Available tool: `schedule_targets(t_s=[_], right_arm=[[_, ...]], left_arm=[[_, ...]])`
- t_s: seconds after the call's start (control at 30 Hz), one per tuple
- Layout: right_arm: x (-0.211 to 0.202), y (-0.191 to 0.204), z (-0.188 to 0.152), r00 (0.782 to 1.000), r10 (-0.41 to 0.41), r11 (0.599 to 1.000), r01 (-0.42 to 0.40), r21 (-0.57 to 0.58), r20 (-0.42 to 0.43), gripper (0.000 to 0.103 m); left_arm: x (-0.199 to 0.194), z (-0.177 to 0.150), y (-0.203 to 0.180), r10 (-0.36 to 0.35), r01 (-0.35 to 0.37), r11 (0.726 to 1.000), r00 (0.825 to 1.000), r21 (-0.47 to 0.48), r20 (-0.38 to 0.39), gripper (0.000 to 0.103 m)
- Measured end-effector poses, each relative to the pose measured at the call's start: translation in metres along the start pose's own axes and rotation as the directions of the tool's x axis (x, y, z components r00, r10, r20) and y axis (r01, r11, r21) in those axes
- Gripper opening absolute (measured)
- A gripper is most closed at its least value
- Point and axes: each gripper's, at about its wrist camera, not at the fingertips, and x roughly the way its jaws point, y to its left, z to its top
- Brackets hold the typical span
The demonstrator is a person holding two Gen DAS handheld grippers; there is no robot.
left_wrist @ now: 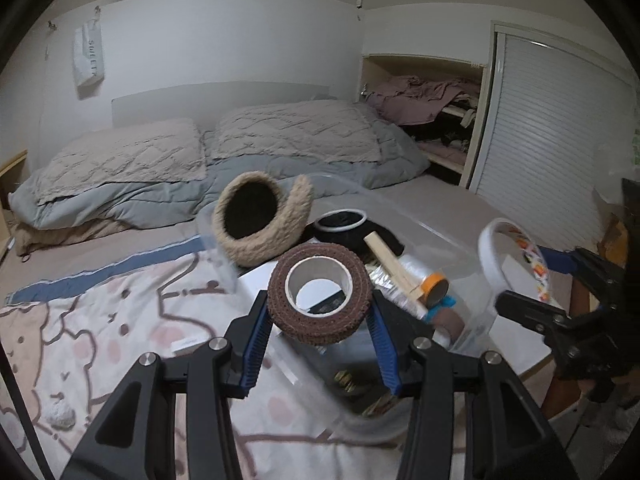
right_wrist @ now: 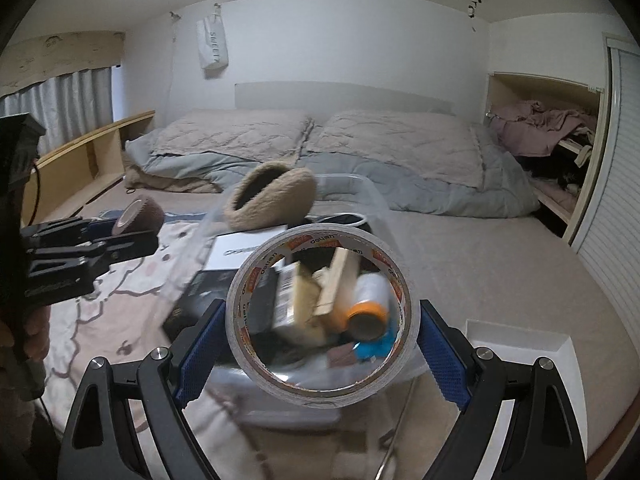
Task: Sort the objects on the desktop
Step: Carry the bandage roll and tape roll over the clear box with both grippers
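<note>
We have the left gripper [left_wrist: 318,322] with jaws clamped on the brown bandage roll [left_wrist: 317,294], held in the air over the near-left part of the clear plastic bin [left_wrist: 460,236]. Right gripper [right_wrist: 322,354] has its jaws closed on the clear tape roll [right_wrist: 322,316], printed core facing the camera, held above the bin's near edge. Inside the bin we see a furry tan hat [left_wrist: 262,220] at the far-left side, a wooden stick [left_wrist: 394,266] near the middle, an orange-cored film roll [left_wrist: 434,284] beside the stick, and a black item with a white ring [left_wrist: 340,222] behind it. The bin sits on the bed [left_wrist: 120,240]. A white tray [right_wrist: 520,340] lies right of the bin.
</note>
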Motion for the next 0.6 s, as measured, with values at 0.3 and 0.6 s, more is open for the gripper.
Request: schedule_targets(t_s=[0.3,0.6], right_arm=[[0.024,-0.024,0.030,1.000,0.005,1.000,-0.005,0.005,0.019,0.091],[0.042,-0.034,0.024,0.999,0.040,0.999,-0.040,0.005,-0.004,0.091]], left_arm=[[0.038,0.010,-0.015,0.006,-0.006,1.000,1.000,0.003,-0.023,0.047],[0.057,0.013,-0.024,0.016,-0.016,1.000,1.000,0.004,-0.026,0.047]])
